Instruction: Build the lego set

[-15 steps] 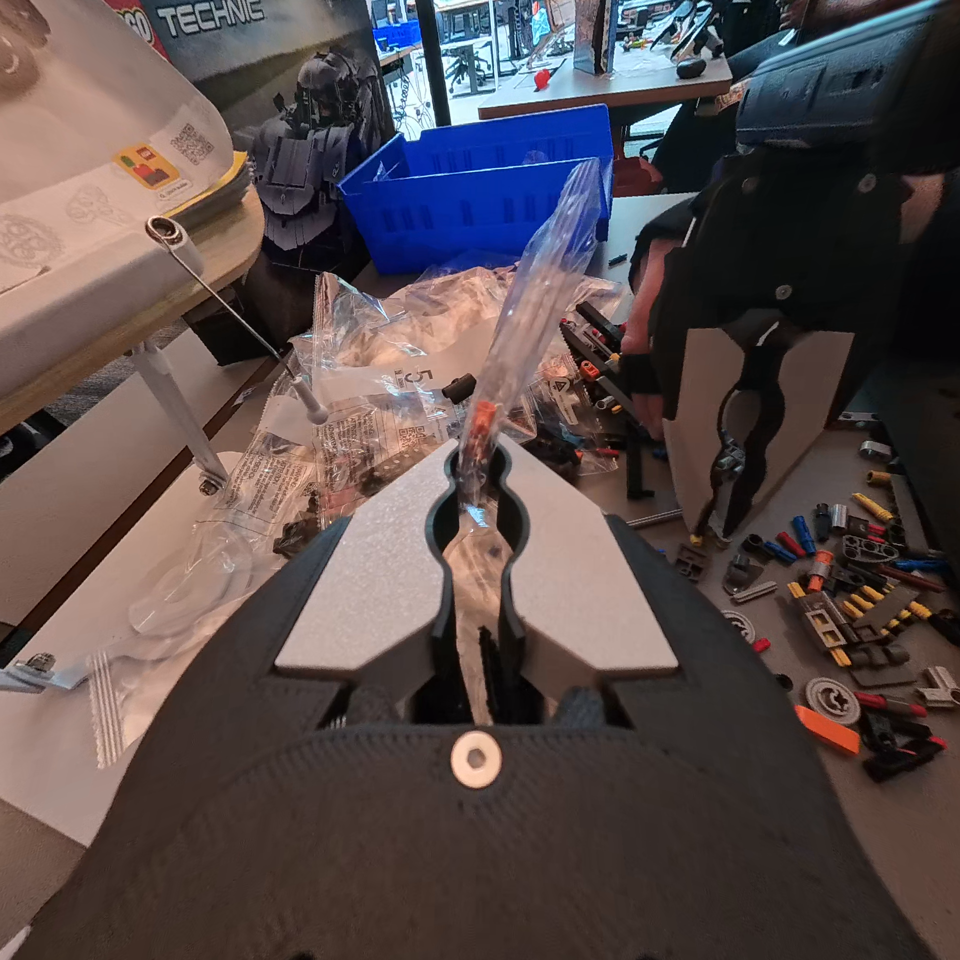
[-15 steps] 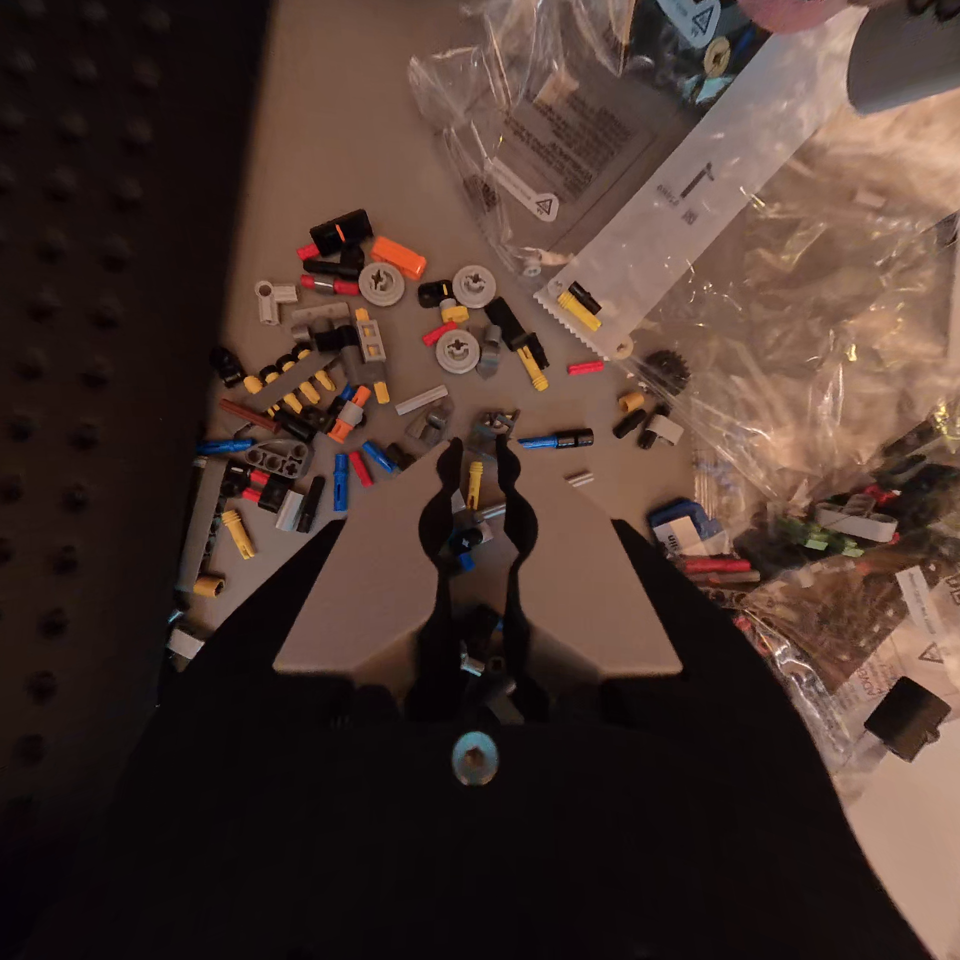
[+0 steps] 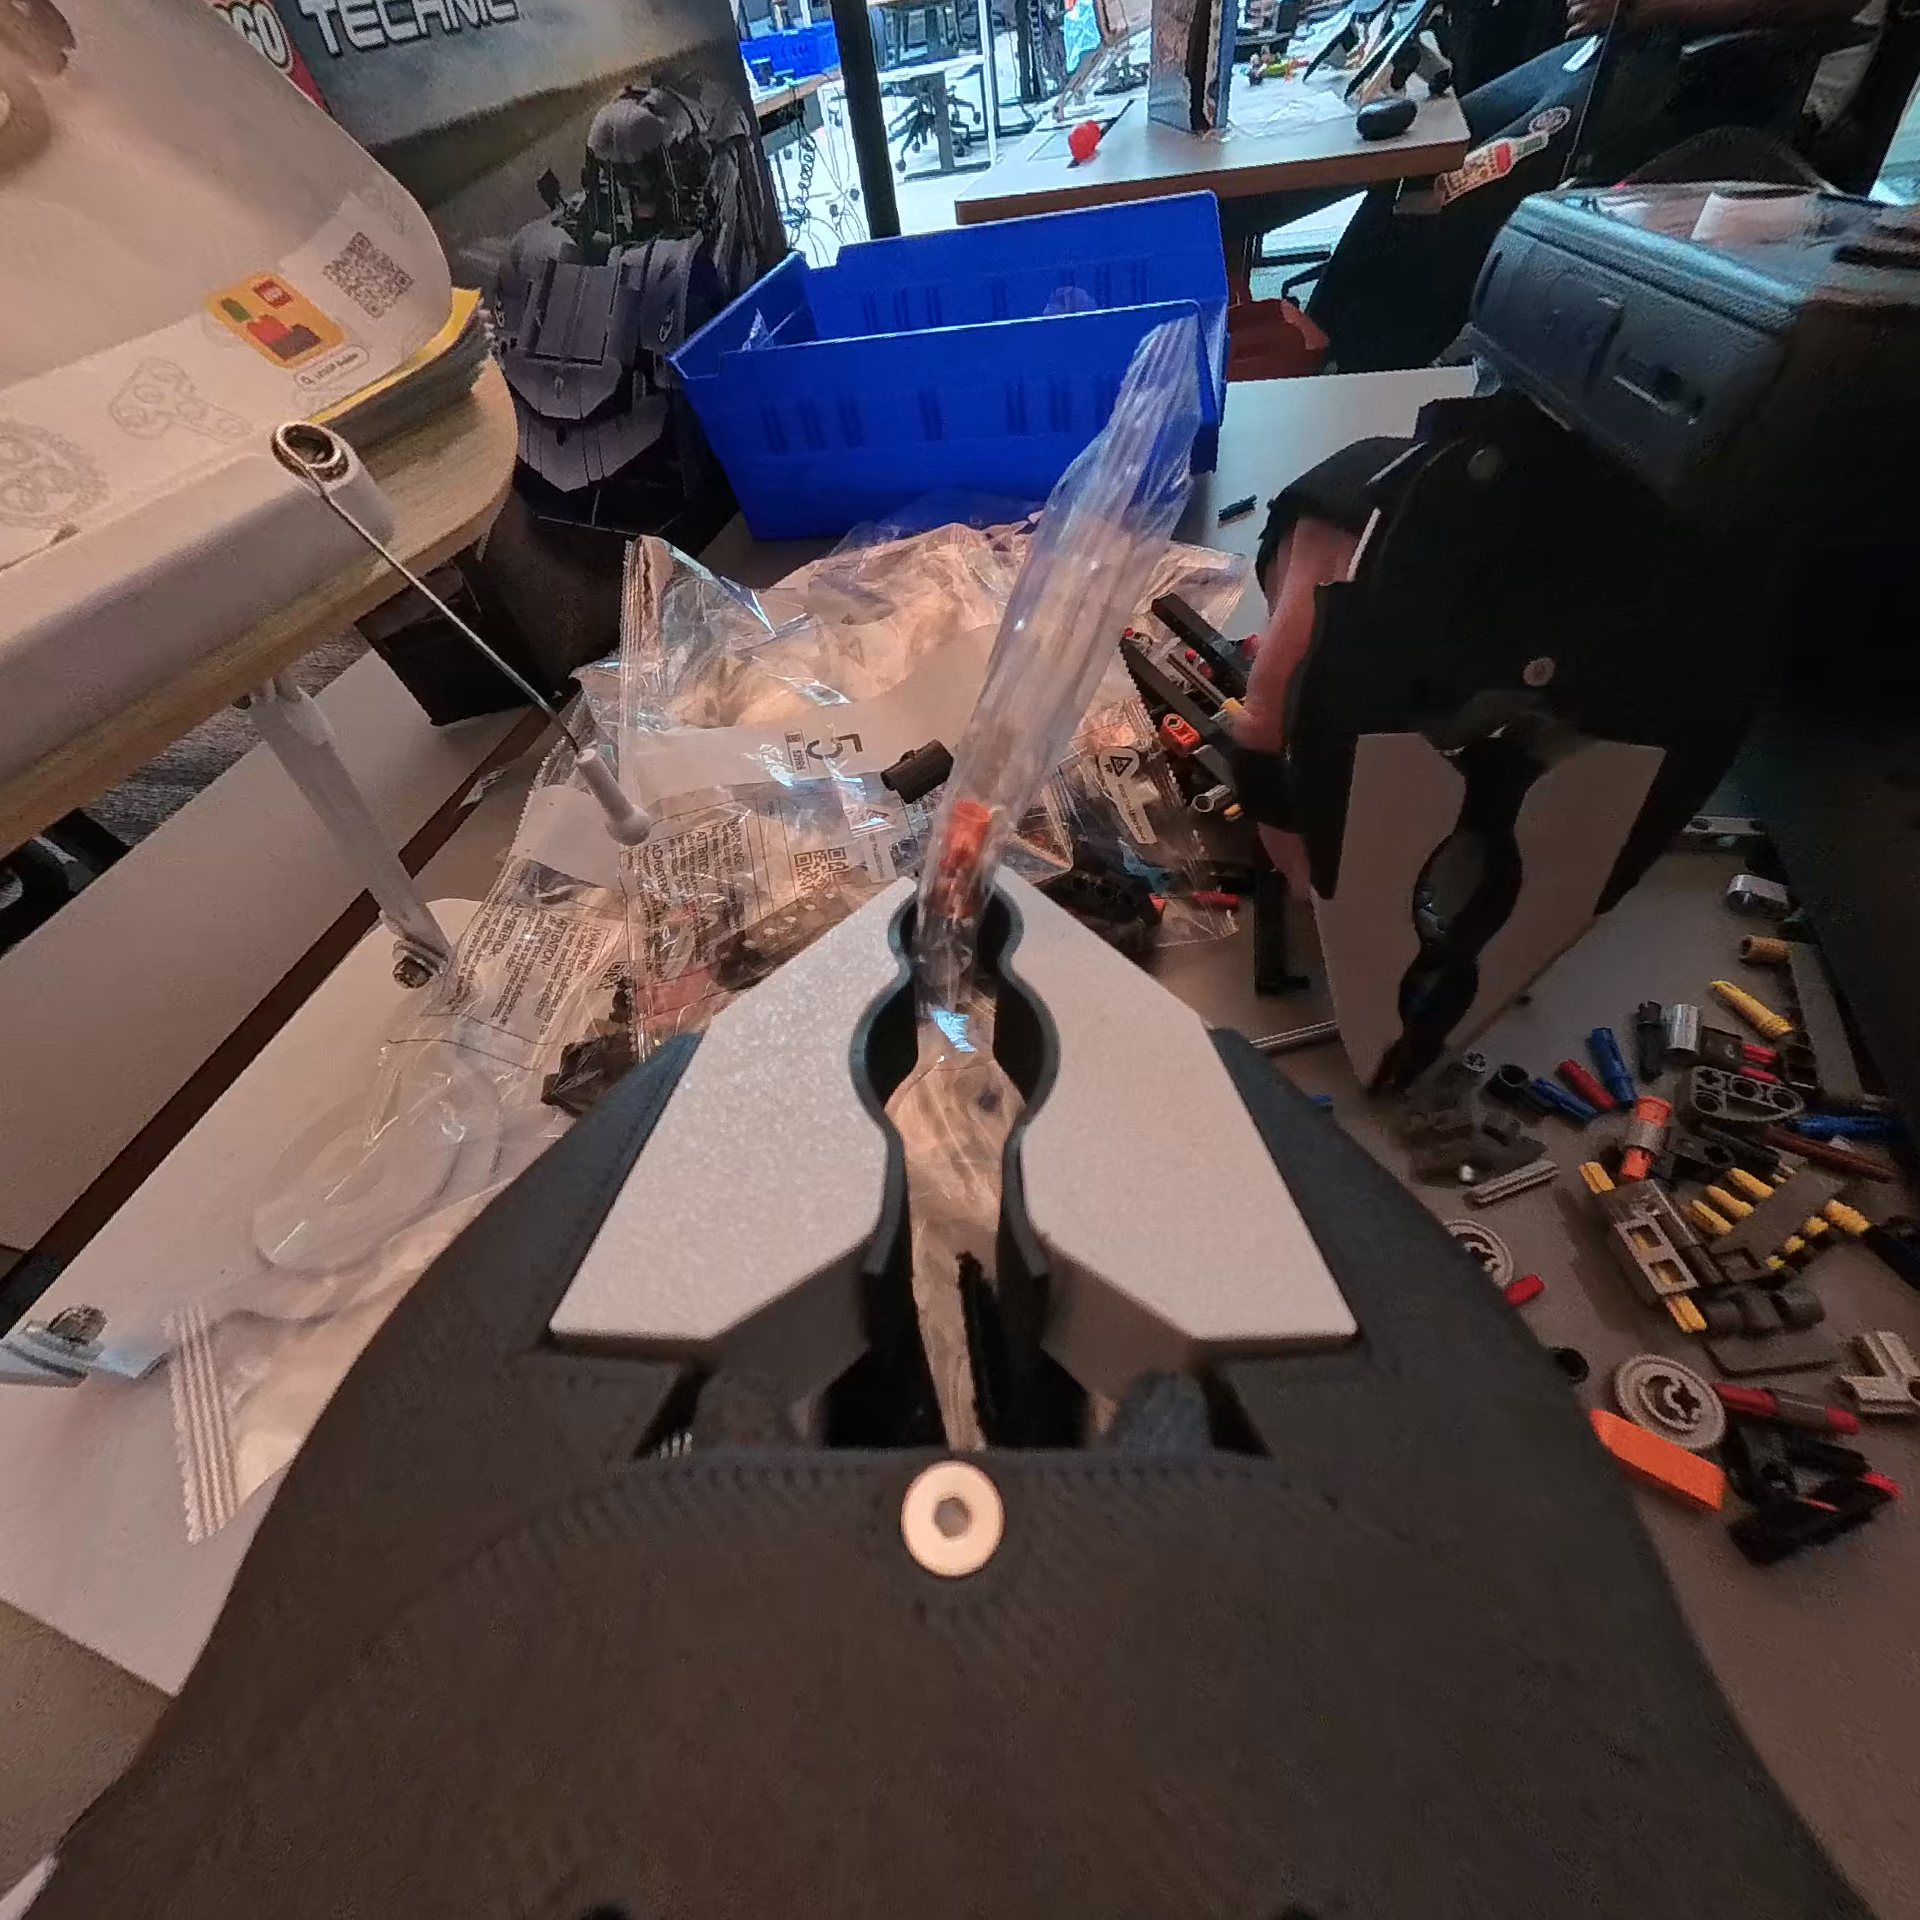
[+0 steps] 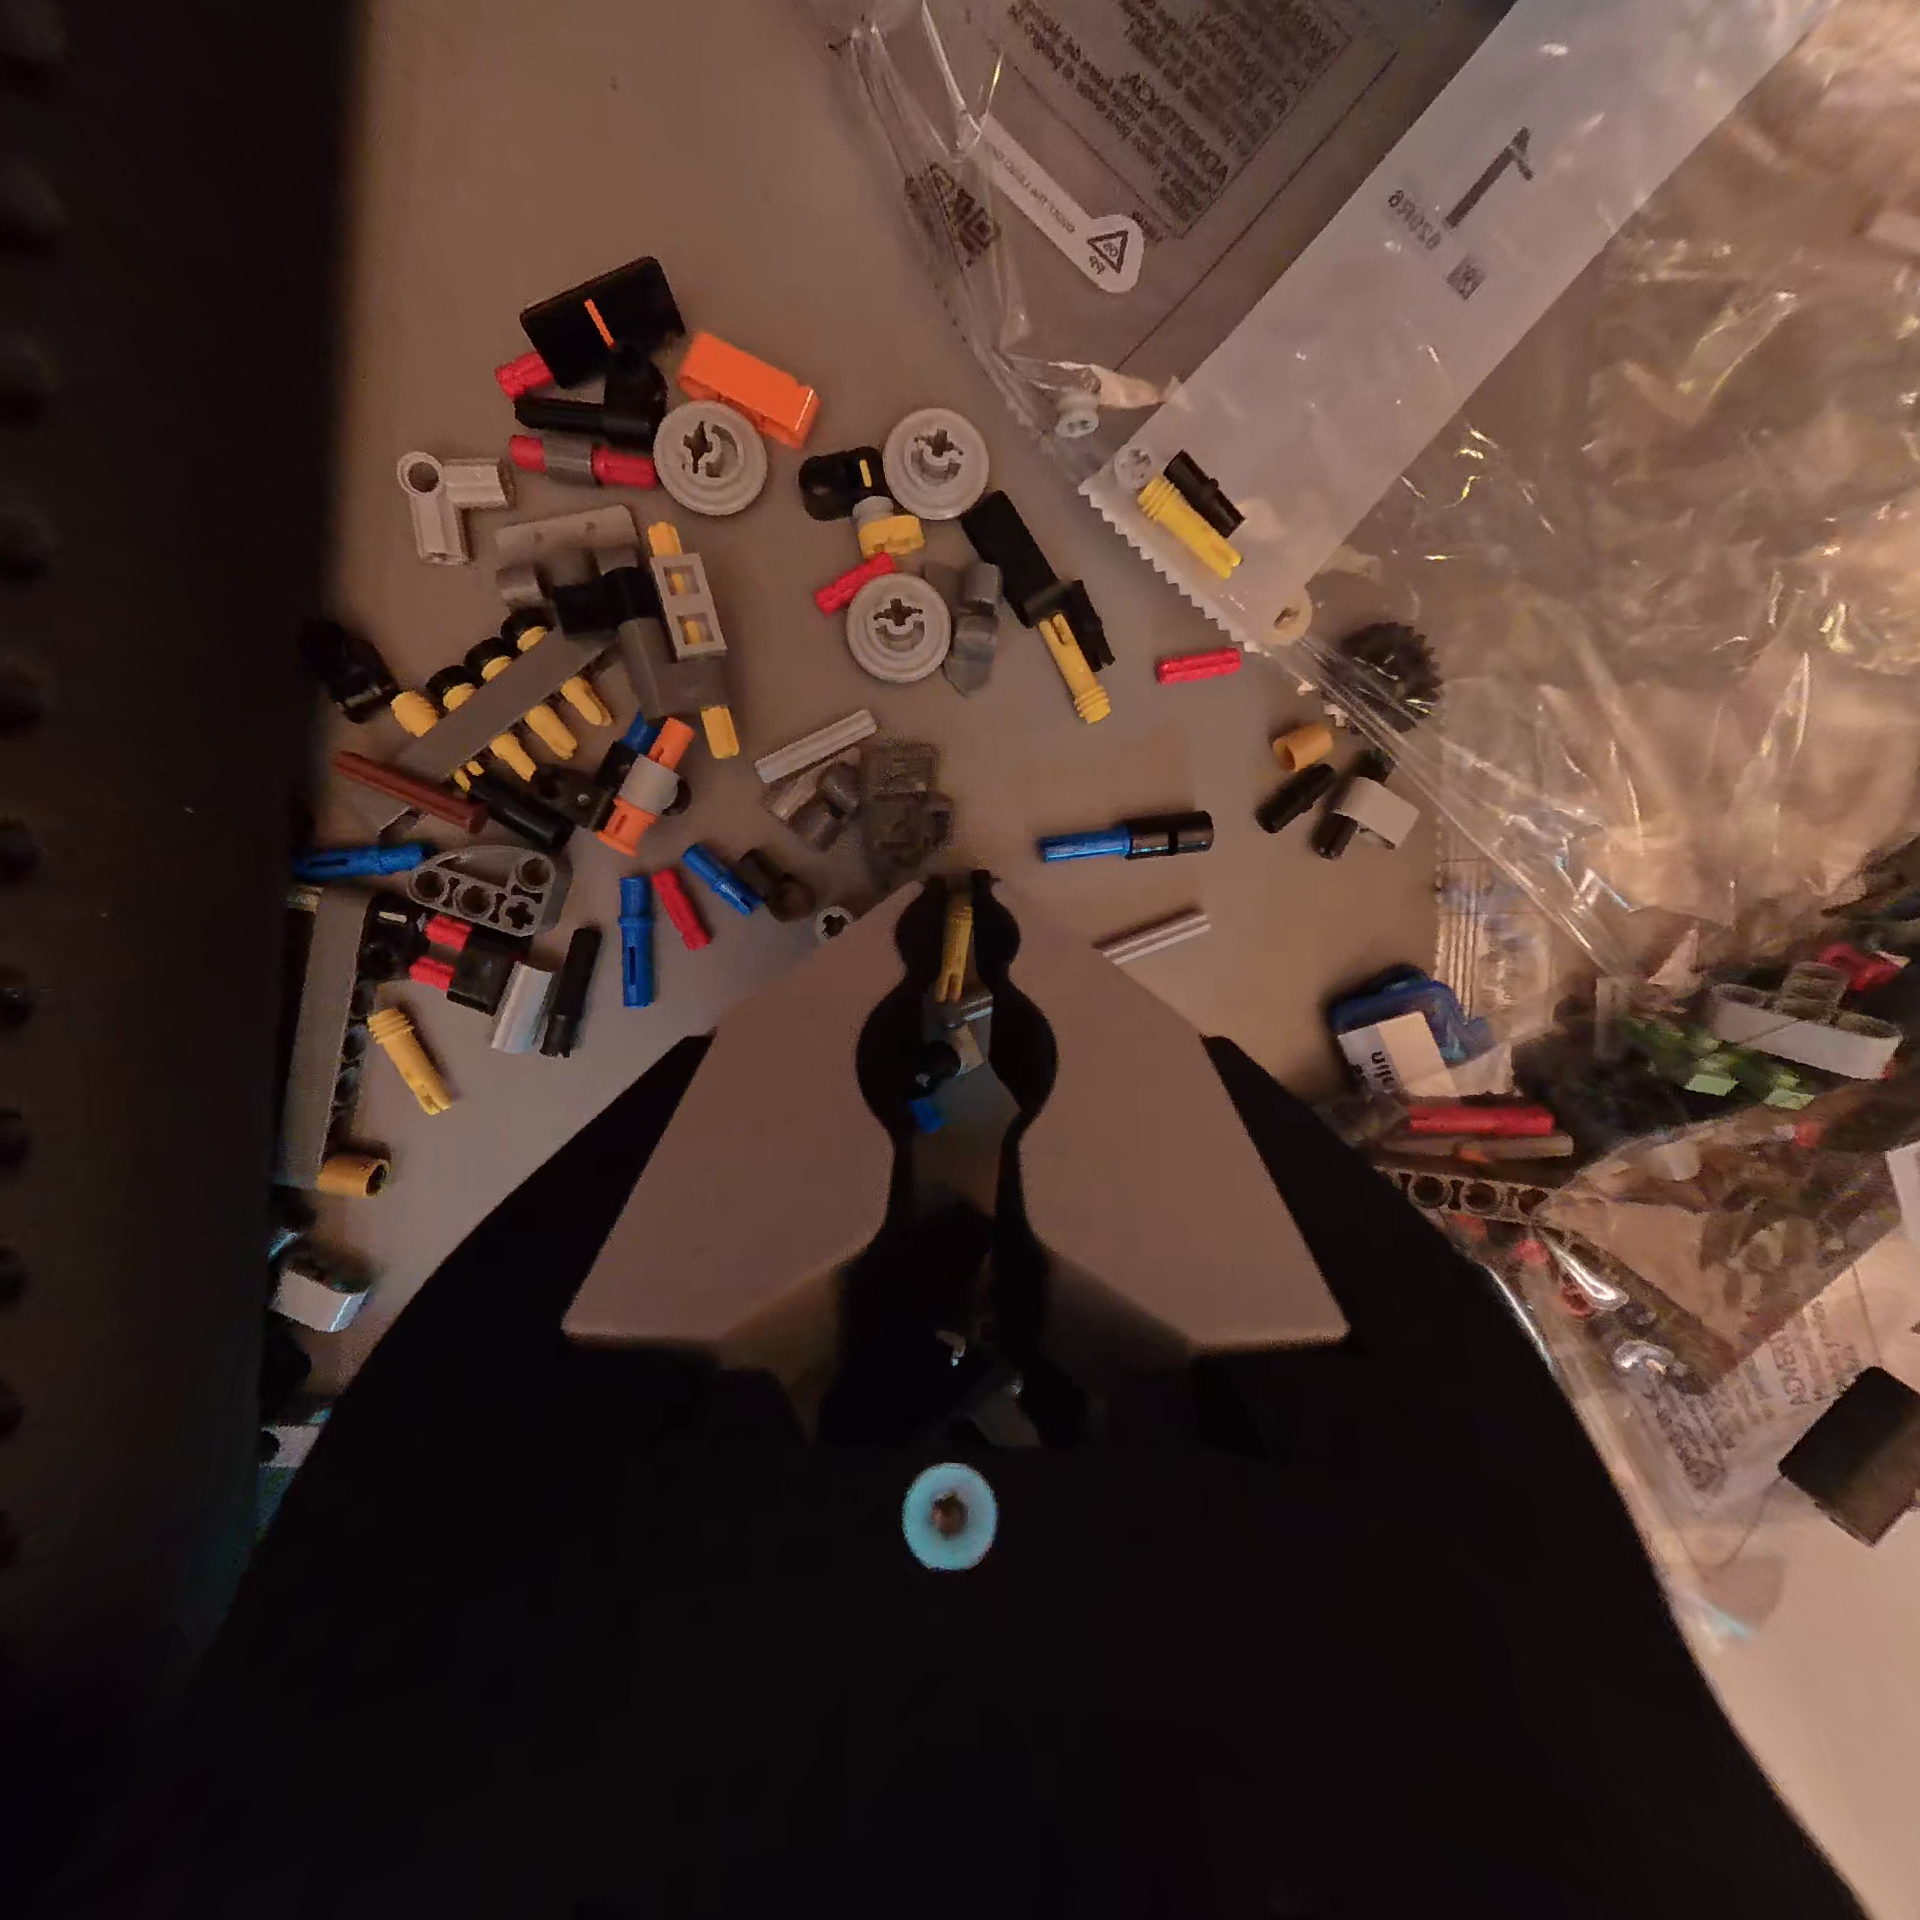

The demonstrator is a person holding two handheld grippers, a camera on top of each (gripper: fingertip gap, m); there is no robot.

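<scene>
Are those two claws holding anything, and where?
The left gripper pinches a clear plastic bag near its lower end. The right gripper seems to nip a yellow pin.

The left wrist view is bright and evenly lit, with daylight from the windows far beyond the left gripper (image 3: 951, 914) and soft glare on the clear bag (image 3: 1081, 582) it pinches. The right wrist view is dim and orange-tinted; the right gripper (image 4: 956, 894) is near-black, and deep shadow covers the surface (image 4: 582, 135) to its left. Both views bend at the edges.
</scene>
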